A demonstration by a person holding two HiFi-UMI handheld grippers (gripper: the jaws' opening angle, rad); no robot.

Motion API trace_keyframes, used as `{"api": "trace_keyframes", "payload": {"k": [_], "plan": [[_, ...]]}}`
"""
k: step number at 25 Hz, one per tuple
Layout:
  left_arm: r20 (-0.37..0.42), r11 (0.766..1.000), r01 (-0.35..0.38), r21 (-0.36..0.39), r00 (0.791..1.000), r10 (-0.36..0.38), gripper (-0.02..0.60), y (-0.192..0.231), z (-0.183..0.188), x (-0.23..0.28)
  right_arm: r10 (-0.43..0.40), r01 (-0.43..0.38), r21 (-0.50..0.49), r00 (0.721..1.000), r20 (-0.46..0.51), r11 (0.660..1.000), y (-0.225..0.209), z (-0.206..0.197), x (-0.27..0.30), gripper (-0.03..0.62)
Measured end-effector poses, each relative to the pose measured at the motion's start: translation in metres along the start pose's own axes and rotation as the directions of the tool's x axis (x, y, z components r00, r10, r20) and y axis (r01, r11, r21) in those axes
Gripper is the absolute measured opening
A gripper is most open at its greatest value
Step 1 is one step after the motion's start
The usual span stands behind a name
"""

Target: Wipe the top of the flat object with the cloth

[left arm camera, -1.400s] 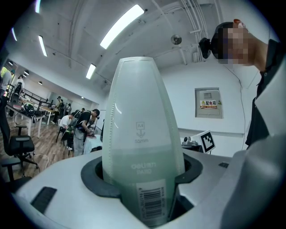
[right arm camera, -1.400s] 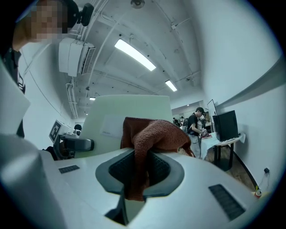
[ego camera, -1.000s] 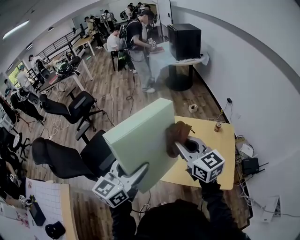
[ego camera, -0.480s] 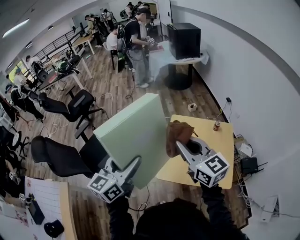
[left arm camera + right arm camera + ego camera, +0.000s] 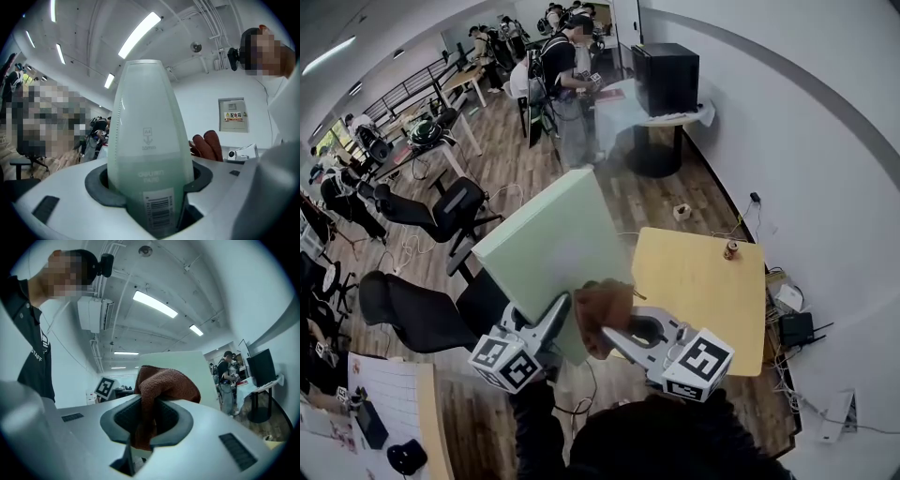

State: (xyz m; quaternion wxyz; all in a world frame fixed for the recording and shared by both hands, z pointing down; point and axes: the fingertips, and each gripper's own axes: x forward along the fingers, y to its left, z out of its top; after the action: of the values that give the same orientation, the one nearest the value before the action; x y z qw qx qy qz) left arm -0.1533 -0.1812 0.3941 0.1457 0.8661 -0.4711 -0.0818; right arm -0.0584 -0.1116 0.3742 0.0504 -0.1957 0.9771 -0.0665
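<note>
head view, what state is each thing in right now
green box: held up off the table, tilted
brown cloth: bunched, against the box's near end
left gripper: shut on the box's edge
right gripper: shut on the cloth
yellow table: one can on it

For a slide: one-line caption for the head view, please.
A pale green flat box held up in the left claw, a brown cloth in the right claw at its lower edge.
</note>
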Motion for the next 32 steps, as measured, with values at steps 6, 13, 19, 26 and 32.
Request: {"api": "trace_keyframes", "payload": {"k": [6, 13, 19, 26, 32], "plan": [[0.022, 1.000, -0.018, 0.000, 1.000, 0.018, 0.319, 0.004, 0.009, 0.000, 0.143, -0.144, -0.028, 0.989, -0.045, 0.989, 0.037, -0.015, 0.020, 0.069], [0.038, 1.000, -0.019, -0.018, 0.999, 0.020, 0.319, -0.005, 0.016, 0.001, 0.162, -0.166, -0.015, 0.978, -0.128, 0.986, 0.034, -0.037, 0.032, 0.069], [0.040, 1.000, 0.003, -0.017, 0.999, -0.002, 0.319, -0.012, 0.017, 0.002, 0.122, -0.125, -0.012, 0.979, -0.160, 0.992, 0.013, -0.046, 0.033, 0.069], [0.035, 1.000, 0.010, -0.017, 0.999, -0.009, 0.319, -0.012, 0.017, -0.003, 0.049, -0.055, -0.033, 0.985, -0.163, 0.998, -0.015, -0.044, 0.029, 0.069], [0.026, 1.000, 0.024, -0.006, 0.999, -0.024, 0.319, -0.017, 0.016, -0.004, -0.007, 0.001, -0.033, 0.986, -0.164, 0.999, -0.038, -0.046, 0.021, 0.069]]}}
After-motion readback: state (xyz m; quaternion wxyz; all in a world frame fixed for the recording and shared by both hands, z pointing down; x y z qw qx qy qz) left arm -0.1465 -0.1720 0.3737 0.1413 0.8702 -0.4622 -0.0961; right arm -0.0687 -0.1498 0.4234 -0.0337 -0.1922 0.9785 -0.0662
